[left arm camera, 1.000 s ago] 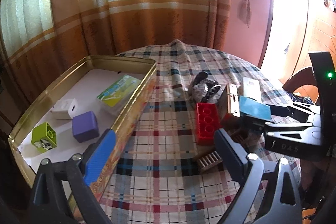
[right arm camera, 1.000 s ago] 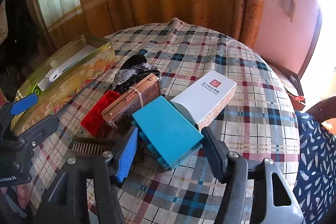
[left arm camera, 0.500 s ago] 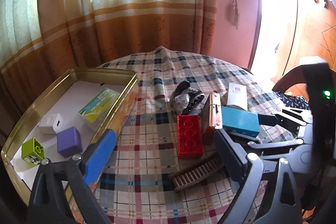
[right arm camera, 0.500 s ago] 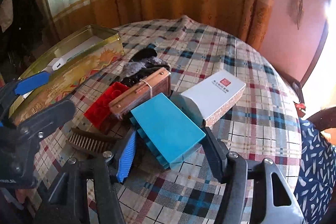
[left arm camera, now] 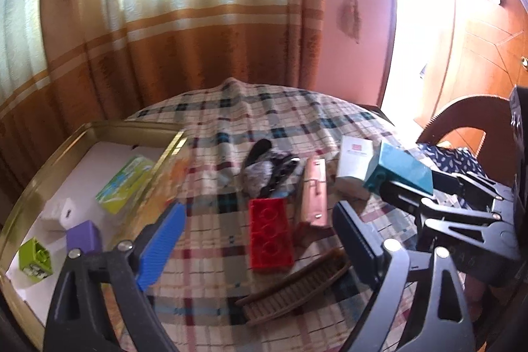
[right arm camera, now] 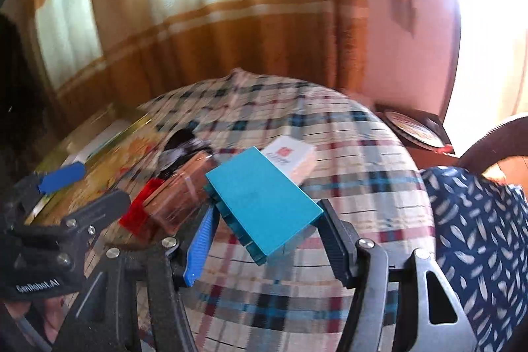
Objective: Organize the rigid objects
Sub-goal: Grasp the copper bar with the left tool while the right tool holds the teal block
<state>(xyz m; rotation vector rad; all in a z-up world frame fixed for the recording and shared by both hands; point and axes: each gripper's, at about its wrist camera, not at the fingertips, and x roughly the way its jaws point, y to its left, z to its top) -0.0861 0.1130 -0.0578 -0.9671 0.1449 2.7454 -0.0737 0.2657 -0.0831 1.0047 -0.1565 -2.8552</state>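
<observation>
My right gripper [right arm camera: 267, 210] is shut on a teal block [right arm camera: 260, 197] and holds it tilted above the checked cloth. In the left wrist view that block [left arm camera: 402, 170] hangs at the right, over a white box [left arm camera: 354, 164]. My left gripper [left arm camera: 257, 210] hovers over the table with its jaws closing and nothing between them. Below it lie a red brick [left arm camera: 270, 236], a pink case [left arm camera: 313, 190], a brown comb [left arm camera: 297, 286] and a dark bundle [left arm camera: 267, 164]. The gold tin [left arm camera: 99, 129] at the left holds a green box [left arm camera: 127, 183], a white cube [left arm camera: 61, 213], a purple cube [left arm camera: 82, 236] and a green brick [left arm camera: 34, 258].
A round table under a checked cloth [left arm camera: 231, 127] carries everything. Curtains [left arm camera: 198, 22] hang behind it. A wooden chair back [left arm camera: 462, 117] with a blue patterned cushion [right arm camera: 478, 220] stands at the right, and a low stand with a plate [right arm camera: 415, 127] lies beyond.
The right gripper has lifted the teal block off the table and rolled with it. The left gripper has drawn back a little, so the tin and bricks sit farther off.
</observation>
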